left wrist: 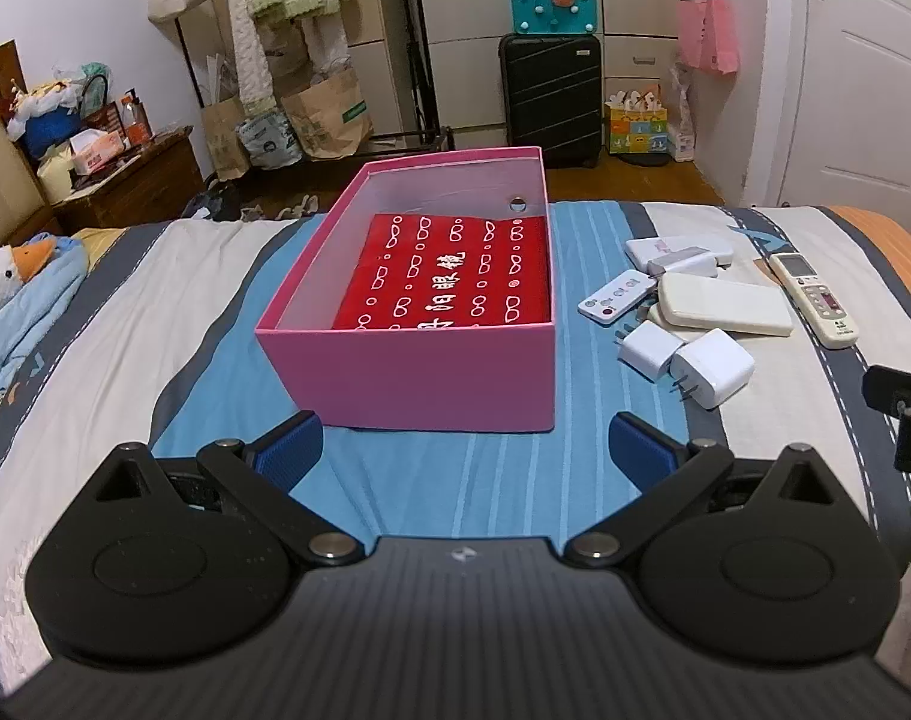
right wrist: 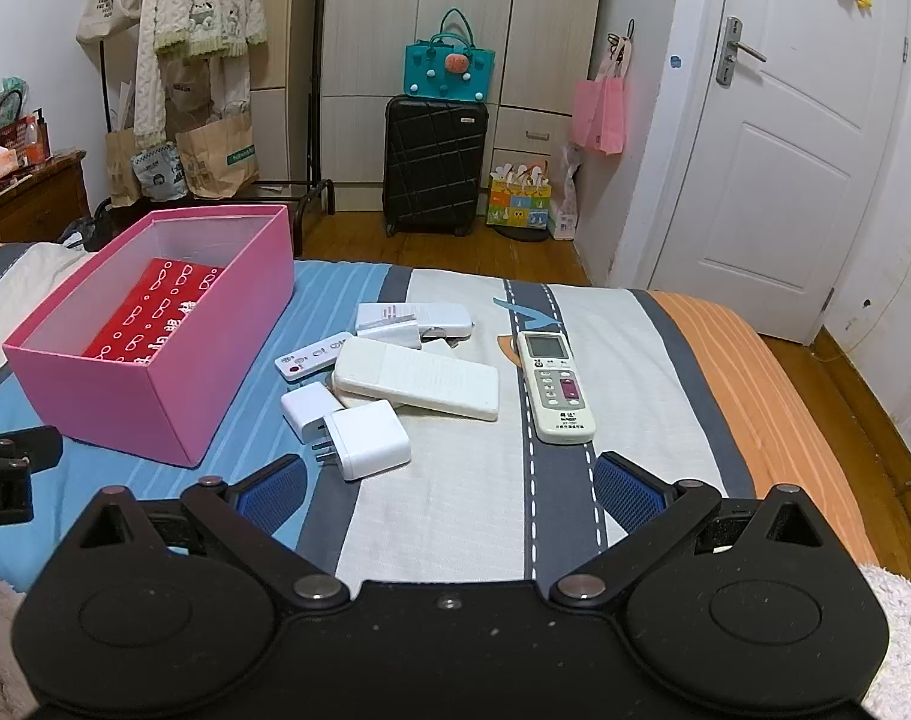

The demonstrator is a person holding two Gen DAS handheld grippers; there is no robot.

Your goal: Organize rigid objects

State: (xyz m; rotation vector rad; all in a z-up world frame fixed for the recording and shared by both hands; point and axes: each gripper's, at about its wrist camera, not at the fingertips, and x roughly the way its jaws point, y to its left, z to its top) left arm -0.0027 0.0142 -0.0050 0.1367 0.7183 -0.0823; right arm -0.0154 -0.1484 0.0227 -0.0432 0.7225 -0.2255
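Lying right of the pink box (right wrist: 155, 360) on the bed (right wrist: 473, 492): white chargers (right wrist: 368, 435) and remotes (right wrist: 554, 384), seeming light, stiff, slick-cased, best pinched across narrow sides; left tool (left wrist: 464, 450) and right tool (right wrist: 449, 489) both hovering wide open, holding nothing.

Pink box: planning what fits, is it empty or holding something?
Not empty. The lidless pink box holds a red printed packet lying flat on its floor.

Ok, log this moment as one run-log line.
left gripper: open, empty | right gripper: open, empty | pink box: holds red packet | chargers, remotes: on bed, unsorted
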